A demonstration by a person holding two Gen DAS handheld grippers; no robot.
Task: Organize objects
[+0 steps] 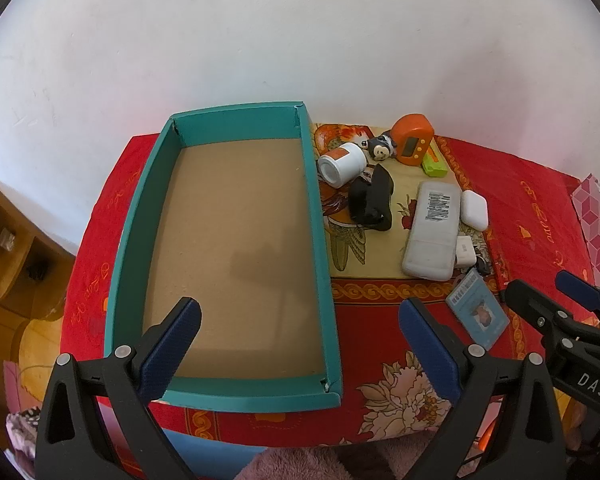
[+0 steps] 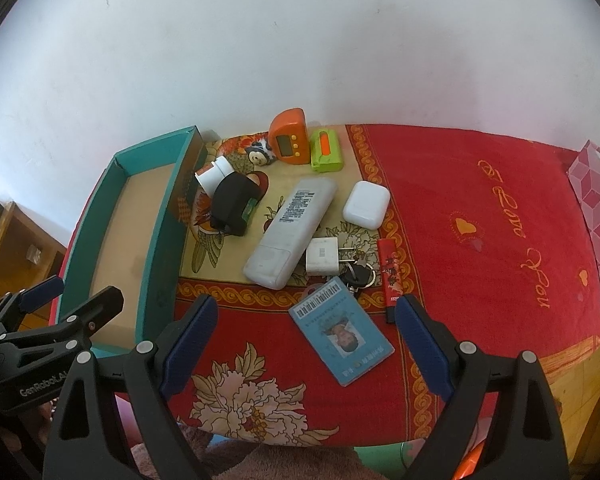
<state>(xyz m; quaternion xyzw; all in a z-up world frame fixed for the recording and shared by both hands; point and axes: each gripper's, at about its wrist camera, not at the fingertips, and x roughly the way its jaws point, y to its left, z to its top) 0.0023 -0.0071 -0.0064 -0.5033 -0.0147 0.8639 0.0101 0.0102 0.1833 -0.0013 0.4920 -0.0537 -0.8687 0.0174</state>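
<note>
A teal box (image 1: 318, 216) (image 2: 158, 240) with a bare brown floor stands on the red cloth, at the left. To its right lie a white remote (image 2: 290, 226) (image 1: 434, 232), a white earbud case (image 2: 366, 204), a white charger (image 2: 321, 256), keys (image 2: 358, 274), a blue ID card (image 2: 342, 336) (image 1: 480, 312), a red lighter (image 2: 391, 274), a black pouch (image 2: 232, 204), a white jar (image 2: 214, 174), an orange timer (image 2: 288, 136) and a green case (image 2: 326, 150). My left gripper (image 1: 300, 332) hangs open over the box's near end. My right gripper (image 2: 306, 328) hangs open above the ID card, holding nothing.
A small cartoon figure (image 2: 260, 152) lies beside the timer. The cloth (image 2: 500, 220) covers a table against a white wall. A pink patterned bag (image 2: 598, 208) sits at the right edge. Wooden shelves (image 1: 8, 240) stand at the left, below table height.
</note>
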